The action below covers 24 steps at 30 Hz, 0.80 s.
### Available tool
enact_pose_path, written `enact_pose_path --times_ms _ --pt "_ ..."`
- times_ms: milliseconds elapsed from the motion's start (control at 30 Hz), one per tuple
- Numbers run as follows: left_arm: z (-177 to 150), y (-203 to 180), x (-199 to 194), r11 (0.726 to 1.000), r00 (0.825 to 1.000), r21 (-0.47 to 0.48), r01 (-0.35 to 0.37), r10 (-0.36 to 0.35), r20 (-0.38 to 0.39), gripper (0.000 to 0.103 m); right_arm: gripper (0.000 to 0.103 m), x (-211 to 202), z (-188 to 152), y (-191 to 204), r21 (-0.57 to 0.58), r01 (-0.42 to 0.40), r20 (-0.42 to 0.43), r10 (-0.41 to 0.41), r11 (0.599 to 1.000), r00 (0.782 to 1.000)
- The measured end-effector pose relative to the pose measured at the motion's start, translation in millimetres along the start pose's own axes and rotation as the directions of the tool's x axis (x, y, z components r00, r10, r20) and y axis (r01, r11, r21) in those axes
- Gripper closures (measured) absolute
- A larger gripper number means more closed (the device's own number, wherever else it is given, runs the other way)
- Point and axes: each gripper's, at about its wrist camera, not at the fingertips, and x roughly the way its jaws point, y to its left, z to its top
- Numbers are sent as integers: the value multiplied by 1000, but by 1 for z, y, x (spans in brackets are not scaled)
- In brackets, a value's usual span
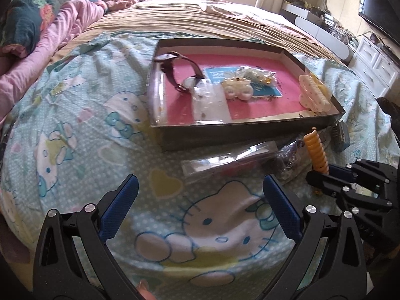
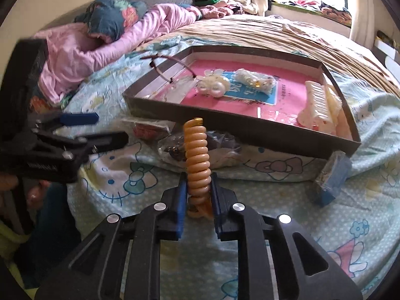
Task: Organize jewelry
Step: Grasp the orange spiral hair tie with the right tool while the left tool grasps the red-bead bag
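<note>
An orange spiral hair coil (image 2: 197, 150) stands upright between the blue pads of my right gripper (image 2: 198, 183), which is shut on its lower end just above the bedsheet. The left wrist view shows the same coil (image 1: 315, 150) and right gripper (image 1: 322, 175) at the right. My left gripper (image 1: 201, 182) hangs open over the cartoon-cat sheet with nothing between its fingers. Behind them lies a shallow box (image 1: 225, 127) with a pink floor, holding a dark watch (image 1: 180, 72), a pearl clip (image 1: 237, 88) and a white claw clip (image 1: 313, 95).
In front of the box lie a clear plastic packet (image 1: 225, 160), a bag of dark beads (image 2: 175, 150) and a small blue carton (image 2: 332, 177). Pink bedding (image 2: 100, 50) is piled at the far left. A white dresser (image 1: 370, 62) stands to the right of the bed.
</note>
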Motion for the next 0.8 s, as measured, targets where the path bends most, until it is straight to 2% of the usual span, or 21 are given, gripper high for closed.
enact_pose_path --times_ms 133,333,400,433,533,567,600,633,800 --pt "3 -7 8 1000 1000 22 8 -8 14 10 86 -9 0 -11 33 8 14 -8 999 1000" --pt "6 -12 18 999 999 10 38 -38 9 24 86 -25 0 -29 71 25 41 -28 997 999" --pt "6 -15 20 999 999 17 31 -31 14 33 86 -27 0 -32 78 31 49 -35 997 998" --pt "6 -16 21 999 999 17 34 -34 14 45 86 -29 0 -34 84 31 52 -35 996 998" --pt "7 -18 22 999 999 20 33 -34 19 48 86 -30 1 -36 89 32 56 -37 996 998" --pt "6 -19 21 999 999 30 30 -31 22 53 86 -30 1 -36 90 32 57 -37 995 998" --pt "6 -20 20 999 999 37 20 -21 27 65 86 -30 1 -37 91 31 57 -37 995 998" --pt "5 -20 19 999 999 39 22 -23 30 103 86 -30 1 -36 91 31 57 -36 995 998" --pt "5 -13 7 999 998 25 37 -38 49 103 86 -33 2 -37 94 30 63 -36 995 997"
